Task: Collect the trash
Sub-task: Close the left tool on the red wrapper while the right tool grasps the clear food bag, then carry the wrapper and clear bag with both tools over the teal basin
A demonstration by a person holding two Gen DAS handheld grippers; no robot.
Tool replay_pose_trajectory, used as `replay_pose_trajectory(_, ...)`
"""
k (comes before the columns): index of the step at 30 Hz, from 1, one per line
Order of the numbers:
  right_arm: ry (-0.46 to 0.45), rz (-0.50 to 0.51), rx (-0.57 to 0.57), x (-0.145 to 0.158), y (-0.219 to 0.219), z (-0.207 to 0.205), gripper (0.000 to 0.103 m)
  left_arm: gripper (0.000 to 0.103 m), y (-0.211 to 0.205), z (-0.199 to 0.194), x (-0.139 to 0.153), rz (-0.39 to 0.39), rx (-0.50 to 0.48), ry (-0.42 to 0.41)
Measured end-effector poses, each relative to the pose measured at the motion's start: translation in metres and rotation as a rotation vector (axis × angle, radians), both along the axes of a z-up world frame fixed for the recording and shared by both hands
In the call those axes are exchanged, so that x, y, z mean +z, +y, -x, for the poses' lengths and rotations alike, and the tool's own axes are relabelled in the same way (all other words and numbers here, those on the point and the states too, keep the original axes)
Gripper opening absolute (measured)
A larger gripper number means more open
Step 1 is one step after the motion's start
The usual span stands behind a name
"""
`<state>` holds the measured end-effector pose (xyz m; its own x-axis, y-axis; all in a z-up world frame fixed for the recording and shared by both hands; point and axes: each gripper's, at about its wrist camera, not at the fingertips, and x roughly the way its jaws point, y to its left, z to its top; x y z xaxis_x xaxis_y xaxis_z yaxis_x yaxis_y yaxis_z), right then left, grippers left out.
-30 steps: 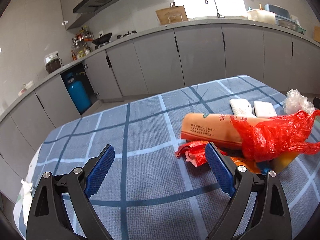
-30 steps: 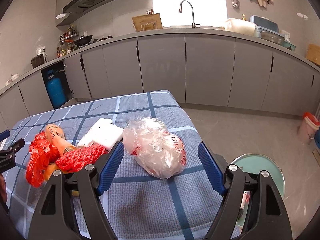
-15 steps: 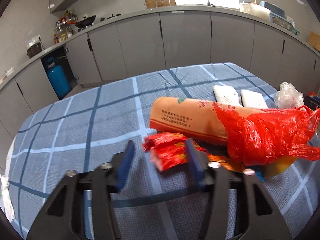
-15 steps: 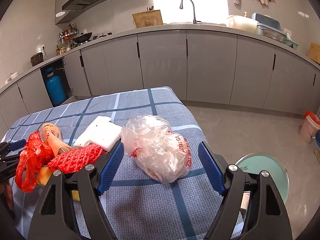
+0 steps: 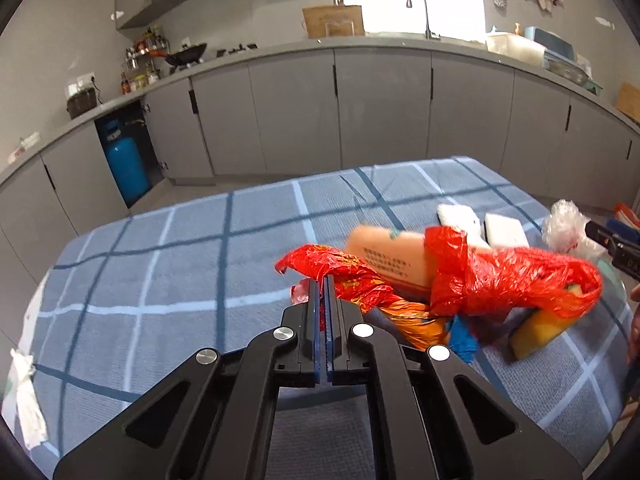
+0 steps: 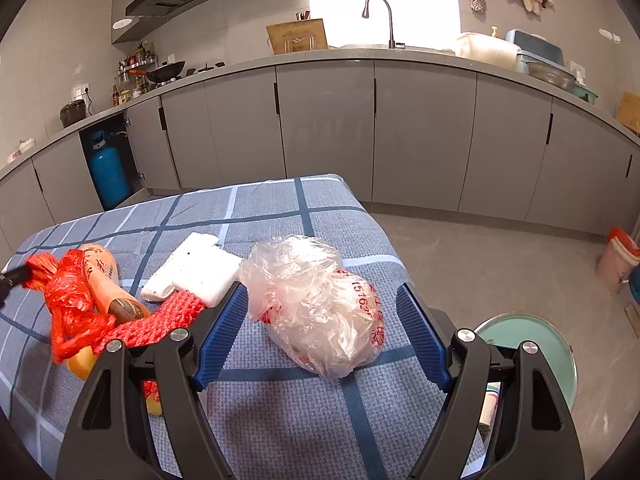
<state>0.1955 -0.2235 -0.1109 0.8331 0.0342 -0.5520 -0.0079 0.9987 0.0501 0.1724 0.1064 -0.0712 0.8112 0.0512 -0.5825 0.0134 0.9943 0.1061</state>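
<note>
Two grippers work over a table draped in a blue checked cloth (image 5: 168, 264). Pressed together, the left gripper (image 5: 323, 280) pinches a crinkled red wrapper (image 5: 340, 268), lifted just ahead of its tips; to its right lie a red plastic bag (image 5: 516, 280) and an orange printed packet (image 5: 384, 252). Spread wide, the right gripper (image 6: 320, 320) flanks a crumpled clear plastic bag (image 6: 316, 300) resting on the cloth between its fingers. Grey kitchen cabinets (image 6: 324, 132) stand beyond.
</note>
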Motion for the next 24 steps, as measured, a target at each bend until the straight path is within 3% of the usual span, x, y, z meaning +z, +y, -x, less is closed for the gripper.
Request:
replay_pose_trajectory(4, 0.016, -0.003, 0.016, -0.004, 0.001, -0.005, 0.076, 0.003, 0.007, 0.006, 0.017, -0.021, 0.022, -0.044)
replay_pose_trajectory(6, 0.046, -0.011, 0.038, -0.009, 0.002, -0.01, 0.062, 0.003, 0.008, 0.009, 0.025, -0.043, 0.039, -0.074)
replay_pose_trajectory(8, 0.07, -0.013, 0.056, -0.014, 0.003, -0.012, 0.024, 0.003, 0.01, 0.011, 0.031, -0.051, 0.052, -0.097)
replay_pose_trajectory(9, 0.073, -0.013, 0.064, -0.014, 0.004, -0.011, 0.02, 0.003, 0.011, 0.013, 0.035, -0.055, 0.059, -0.109)
replay_pose_trajectory(13, 0.046, -0.01, 0.078, -0.009, 0.006, 0.0, 0.014, 0.003, 0.014, 0.018, 0.052, -0.078, 0.083, -0.161)
replay_pose_trajectory(24, -0.055, -0.034, 0.079, 0.03, -0.001, 0.025, 0.011, 0.003, -0.009, 0.03, 0.085, -0.104, 0.061, -0.264)
